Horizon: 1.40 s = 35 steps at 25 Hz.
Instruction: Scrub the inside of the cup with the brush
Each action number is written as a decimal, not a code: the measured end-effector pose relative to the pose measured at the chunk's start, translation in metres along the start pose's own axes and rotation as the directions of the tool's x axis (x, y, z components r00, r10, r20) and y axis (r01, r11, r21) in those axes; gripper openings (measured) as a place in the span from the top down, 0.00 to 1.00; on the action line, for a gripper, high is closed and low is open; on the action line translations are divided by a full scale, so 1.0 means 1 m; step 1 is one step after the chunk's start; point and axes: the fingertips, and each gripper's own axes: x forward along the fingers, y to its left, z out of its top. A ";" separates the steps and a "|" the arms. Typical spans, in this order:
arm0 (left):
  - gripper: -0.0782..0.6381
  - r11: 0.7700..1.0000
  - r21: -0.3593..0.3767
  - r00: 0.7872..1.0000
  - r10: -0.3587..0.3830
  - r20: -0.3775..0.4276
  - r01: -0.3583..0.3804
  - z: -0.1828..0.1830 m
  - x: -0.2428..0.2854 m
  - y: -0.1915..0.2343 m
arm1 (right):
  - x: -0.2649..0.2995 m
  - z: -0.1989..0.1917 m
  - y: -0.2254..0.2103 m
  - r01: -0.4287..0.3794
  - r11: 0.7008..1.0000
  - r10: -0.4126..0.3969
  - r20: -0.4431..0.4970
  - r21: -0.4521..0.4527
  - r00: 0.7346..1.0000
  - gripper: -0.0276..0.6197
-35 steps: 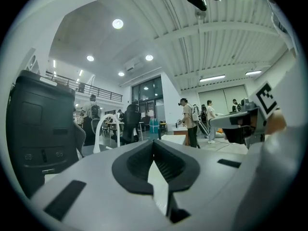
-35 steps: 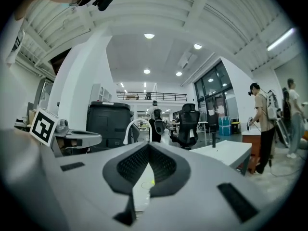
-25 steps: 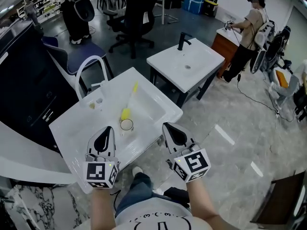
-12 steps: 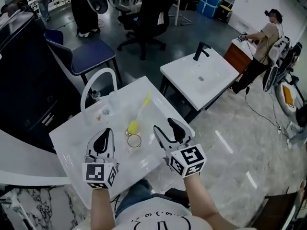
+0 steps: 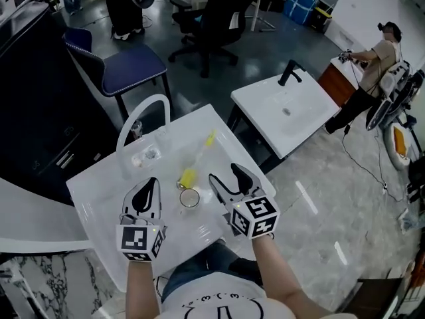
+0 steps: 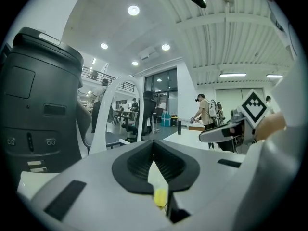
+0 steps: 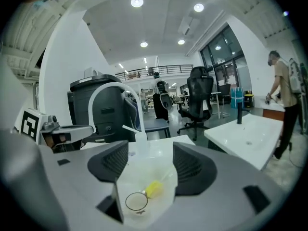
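- Head view puts the cup (image 5: 189,198) upright in the white sink basin (image 5: 99,185), mouth up. It sits between our two tongs and a little ahead of them, and neither touches it.
- The brush (image 5: 197,159) lies flat in the basin just beyond the cup. Its yellow head is close by the cup's rim and its pale handle runs away toward the far edge. We cannot tell whether the head and the cup touch.
- Our left tongs (image 5: 150,186) are clenched on nothing. In the left gripper view the pads meet, and we take the yellow sliver below them for the brush lying farther on.
- Our right tongs (image 5: 228,178) have just been opening and stand released and wide, with nothing between the pads. The right gripper view looks through that gap at the cup (image 7: 136,201) and the brush (image 7: 154,189).
- We judge the spread right tongs are lined up that way to take one of the two. The left tongs would have to open before they could steady the cup.
- The cup looks small and clear, with a thin dark rim and no contents that we can see. It seems light, so we expect it to slide on the glossy basin unless it is held while we scrub.
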 end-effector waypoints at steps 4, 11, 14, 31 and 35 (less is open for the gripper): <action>0.87 1.000 0.002 1.000 0.027 -0.014 -0.027 -0.005 0.004 0.001 | 0.016 -0.003 -0.011 0.005 1.000 -0.005 0.005 0.005 1.000 0.53; 0.87 0.998 0.013 0.995 0.065 -0.072 -0.064 -0.016 0.012 -0.007 | 0.060 -0.040 -0.038 0.018 0.995 -0.004 -0.131 0.102 0.991 0.53; 0.87 0.997 0.018 0.993 0.077 -0.093 -0.076 -0.021 0.018 -0.009 | 0.081 -0.059 -0.049 0.026 0.988 0.003 -0.187 0.151 0.982 0.54; 0.87 0.990 0.042 0.960 0.142 -0.242 -0.136 -0.065 0.037 0.005 | 0.204 -0.159 -0.106 0.233 0.903 -0.061 -0.429 0.361 0.901 0.60; 0.87 0.987 0.038 0.951 0.158 -0.265 -0.153 -0.070 0.038 0.010 | 0.216 -0.169 -0.113 0.248 0.899 -0.061 -0.458 0.361 0.887 0.63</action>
